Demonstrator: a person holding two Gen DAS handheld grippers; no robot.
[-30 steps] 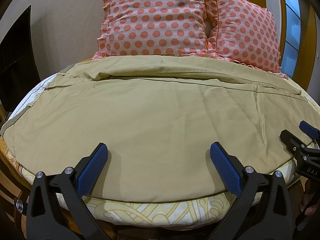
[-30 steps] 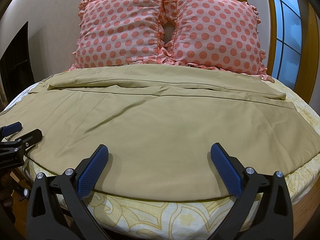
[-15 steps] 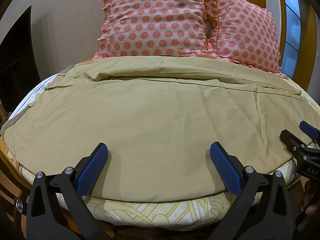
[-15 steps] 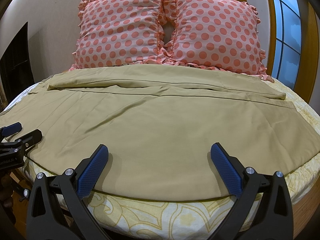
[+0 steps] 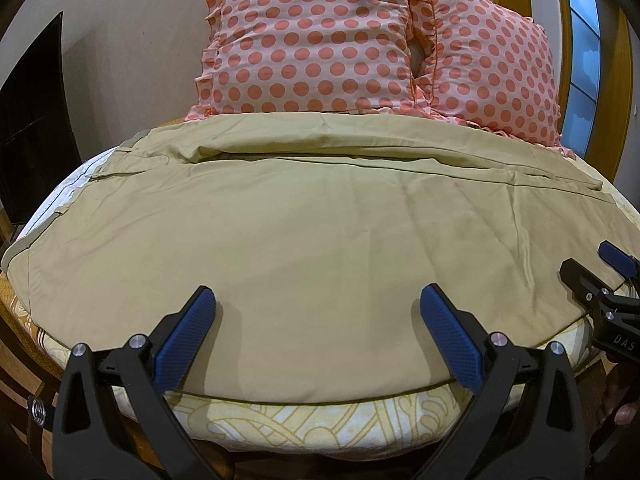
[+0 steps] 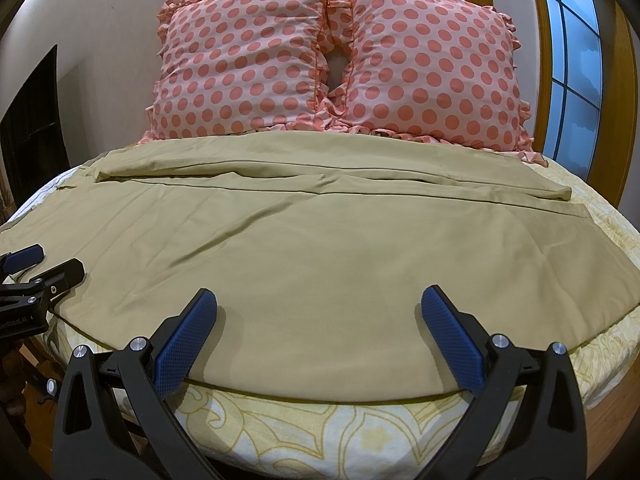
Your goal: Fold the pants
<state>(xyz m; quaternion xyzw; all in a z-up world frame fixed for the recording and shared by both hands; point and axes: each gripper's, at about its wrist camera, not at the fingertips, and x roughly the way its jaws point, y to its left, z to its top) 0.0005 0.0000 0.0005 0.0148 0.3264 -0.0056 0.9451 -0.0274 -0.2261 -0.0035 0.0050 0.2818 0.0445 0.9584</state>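
Khaki pants [image 5: 312, 232] lie spread flat across the bed, the near leg wide and smooth, the far leg lying along the pillows; they also show in the right wrist view [image 6: 328, 248]. The waistband is at the left. My left gripper [image 5: 316, 312] is open and empty, just above the near hem edge. My right gripper [image 6: 318, 312] is open and empty over the same near edge, further right. Each gripper shows at the edge of the other's view: the right one [image 5: 600, 276] and the left one [image 6: 36, 268].
Two pink polka-dot pillows [image 6: 332, 64] stand against the wall at the head of the bed. The yellow patterned bedsheet [image 6: 320, 424] shows below the pants' near edge. A dark panel [image 5: 32, 128] is on the left, a window [image 6: 572, 64] on the right.
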